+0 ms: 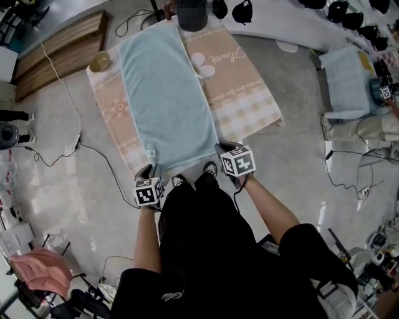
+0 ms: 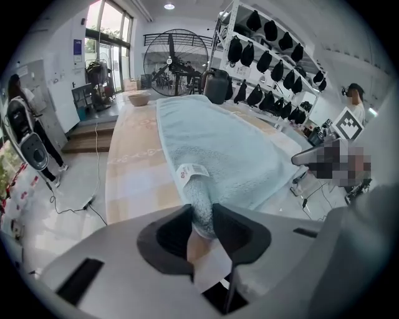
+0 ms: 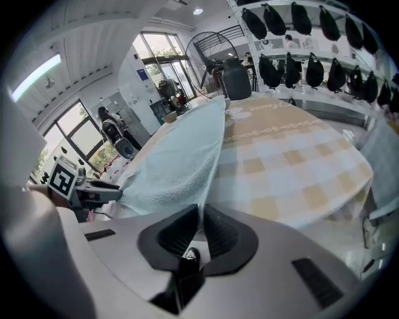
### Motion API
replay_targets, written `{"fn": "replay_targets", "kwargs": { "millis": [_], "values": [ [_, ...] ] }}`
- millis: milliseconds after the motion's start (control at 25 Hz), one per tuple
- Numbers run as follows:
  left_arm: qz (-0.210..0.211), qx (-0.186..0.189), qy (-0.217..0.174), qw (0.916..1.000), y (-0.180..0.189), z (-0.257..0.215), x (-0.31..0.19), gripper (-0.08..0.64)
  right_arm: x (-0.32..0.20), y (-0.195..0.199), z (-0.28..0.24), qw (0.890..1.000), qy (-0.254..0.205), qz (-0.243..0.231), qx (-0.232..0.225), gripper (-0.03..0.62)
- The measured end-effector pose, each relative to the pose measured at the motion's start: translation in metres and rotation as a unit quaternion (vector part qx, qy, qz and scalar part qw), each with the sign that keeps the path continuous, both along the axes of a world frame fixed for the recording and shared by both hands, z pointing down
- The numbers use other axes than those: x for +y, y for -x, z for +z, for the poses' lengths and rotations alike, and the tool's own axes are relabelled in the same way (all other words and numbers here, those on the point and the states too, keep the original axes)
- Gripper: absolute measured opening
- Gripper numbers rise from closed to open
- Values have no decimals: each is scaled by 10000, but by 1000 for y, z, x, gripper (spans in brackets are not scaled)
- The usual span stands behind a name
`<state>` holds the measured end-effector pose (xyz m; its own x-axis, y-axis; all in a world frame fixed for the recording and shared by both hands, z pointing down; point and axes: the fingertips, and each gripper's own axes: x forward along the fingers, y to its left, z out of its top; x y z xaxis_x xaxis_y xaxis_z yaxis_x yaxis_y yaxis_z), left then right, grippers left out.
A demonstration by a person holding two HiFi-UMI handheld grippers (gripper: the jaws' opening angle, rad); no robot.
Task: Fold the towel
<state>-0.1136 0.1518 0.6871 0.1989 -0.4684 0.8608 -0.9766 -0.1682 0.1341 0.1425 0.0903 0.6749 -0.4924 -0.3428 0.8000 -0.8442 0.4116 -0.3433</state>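
A light blue towel (image 1: 165,99) lies flat lengthwise on a table under a beige checked cloth (image 1: 249,99). At the near edge my left gripper (image 1: 151,169) is shut on the towel's near left corner. In the left gripper view that corner (image 2: 201,205), with its white label just beyond, is bunched between the pads at the gripper (image 2: 202,215). My right gripper (image 1: 224,148) is shut on the near right corner. In the right gripper view the towel (image 3: 181,162) runs away from the gripper (image 3: 201,215), its thin edge pinched between nearly touching jaws.
A dark jug (image 1: 191,15) stands at the table's far end and a small bowl (image 1: 100,61) at its far left corner. Cables (image 1: 93,149) trail on the floor at left. Another table with a blue towel (image 1: 346,81) stands to the right. A big fan (image 2: 171,62) stands beyond.
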Motion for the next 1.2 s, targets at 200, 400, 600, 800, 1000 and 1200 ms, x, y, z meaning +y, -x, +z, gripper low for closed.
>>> {"fn": "replay_targets", "kwargs": {
  "millis": [200, 400, 600, 800, 1000, 1200],
  "values": [
    [-20, -11, -88, 10000, -7, -4, 9, 50, 6, 2, -6, 9995, -170, -256, -1, 28],
    [-242, 149, -241, 9993, -3, -9, 18, 46, 11, 7, -14, 9974, -444, -561, 53, 26],
    [-203, 292, -355, 9987, -3, -20, 32, 46, 29, 8, -26, 9926, -807, -849, 315, 25],
    [-13, 343, -446, 9984, 0, -34, 39, 41, 43, 14, -43, 9869, -1195, -952, 525, 20],
    [147, 518, -414, 9977, 6, -48, 48, 39, 57, 21, -60, 9846, -1339, -908, 661, 18],
    [353, 708, -422, 9960, 9, -60, 59, 39, 70, 24, -77, 9846, -1418, -717, 724, 18]
  ]
}}
